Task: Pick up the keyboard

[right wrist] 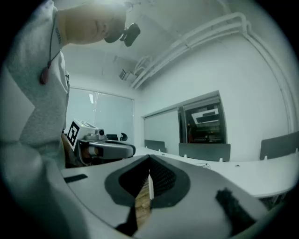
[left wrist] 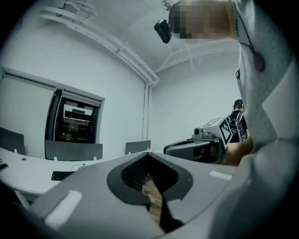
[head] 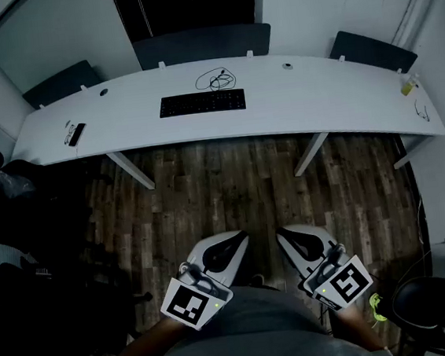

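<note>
A black keyboard (head: 202, 103) lies on the long white desk (head: 325, 99), near its middle, far ahead of me; in the left gripper view the keyboard (left wrist: 61, 175) shows small at the left. My left gripper (head: 233, 243) and right gripper (head: 289, 236) are held close to my body over the wooden floor, well short of the desk. Both point level with their jaws shut and nothing between them. The left gripper (left wrist: 148, 156) and the right gripper (right wrist: 149, 159) each see the other one beside it.
A coiled cable (head: 215, 79) lies just behind the keyboard. A small dark device (head: 76, 134) sits at the desk's left end, a yellowish item (head: 409, 87) at its right end. Dark chairs (head: 22, 226) stand at the left and another chair (head: 433, 301) at the lower right. Desk legs (head: 131, 171) stand ahead.
</note>
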A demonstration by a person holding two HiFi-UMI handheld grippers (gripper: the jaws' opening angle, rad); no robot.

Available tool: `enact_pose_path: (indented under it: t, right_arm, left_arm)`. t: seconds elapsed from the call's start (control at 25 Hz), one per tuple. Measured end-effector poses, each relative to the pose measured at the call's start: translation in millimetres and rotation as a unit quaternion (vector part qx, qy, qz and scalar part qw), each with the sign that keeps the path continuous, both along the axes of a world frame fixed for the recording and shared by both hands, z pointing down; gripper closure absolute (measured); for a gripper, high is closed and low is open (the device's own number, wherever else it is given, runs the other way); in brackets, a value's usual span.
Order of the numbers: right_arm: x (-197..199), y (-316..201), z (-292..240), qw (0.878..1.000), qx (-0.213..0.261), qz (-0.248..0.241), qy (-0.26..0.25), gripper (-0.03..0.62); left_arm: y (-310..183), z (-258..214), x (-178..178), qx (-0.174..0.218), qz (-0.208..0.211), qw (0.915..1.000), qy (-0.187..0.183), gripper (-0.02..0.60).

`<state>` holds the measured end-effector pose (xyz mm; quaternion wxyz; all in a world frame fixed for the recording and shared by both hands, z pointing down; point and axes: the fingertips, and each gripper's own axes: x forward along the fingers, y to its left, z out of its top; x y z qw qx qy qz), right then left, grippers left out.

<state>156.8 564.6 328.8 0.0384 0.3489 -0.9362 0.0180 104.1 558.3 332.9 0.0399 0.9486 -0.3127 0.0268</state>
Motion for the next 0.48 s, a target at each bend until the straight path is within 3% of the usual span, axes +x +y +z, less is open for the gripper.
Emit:
enact_pose_path:
  t: [0.48]
  right_arm:
    - [4.7,-8.8,5.8,1.000,-0.009,0.002,-0.003,0.588]
  left_arm:
    - [-5.1,6.8,5.0,-0.016,-0.006,0.9999,0.001,0.578]
